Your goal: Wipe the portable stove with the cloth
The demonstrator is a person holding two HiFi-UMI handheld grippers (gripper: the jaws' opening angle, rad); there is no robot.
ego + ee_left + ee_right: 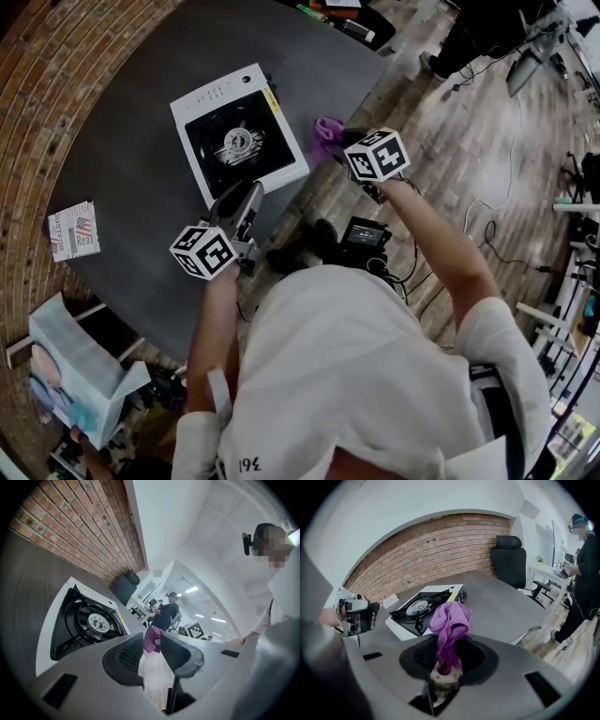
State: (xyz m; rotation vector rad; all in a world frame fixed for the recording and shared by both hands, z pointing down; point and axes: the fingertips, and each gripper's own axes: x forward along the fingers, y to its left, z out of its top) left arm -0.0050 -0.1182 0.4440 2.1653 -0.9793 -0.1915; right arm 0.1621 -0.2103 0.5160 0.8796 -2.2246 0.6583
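Observation:
The portable stove [239, 136] is white with a black burner well and sits on the dark round table [122, 150], near its front edge. My right gripper [339, 148] hangs just right of the stove, off the table edge, shut on a purple cloth [325, 129]. In the right gripper view the cloth [449, 623] stands bunched up from between the jaws, with the stove [424, 605] beyond it. My left gripper [246, 195] hovers at the stove's near corner, open and empty. In the left gripper view [152, 645] the stove [86, 620] lies ahead to the left.
A small booklet [73, 231] lies on the table's left side. Camera gear [361, 234] sits on the wooden floor below my arms, and a bag [75, 375] at lower left. A black office chair [511, 566] and a standing person [583, 573] are past the table.

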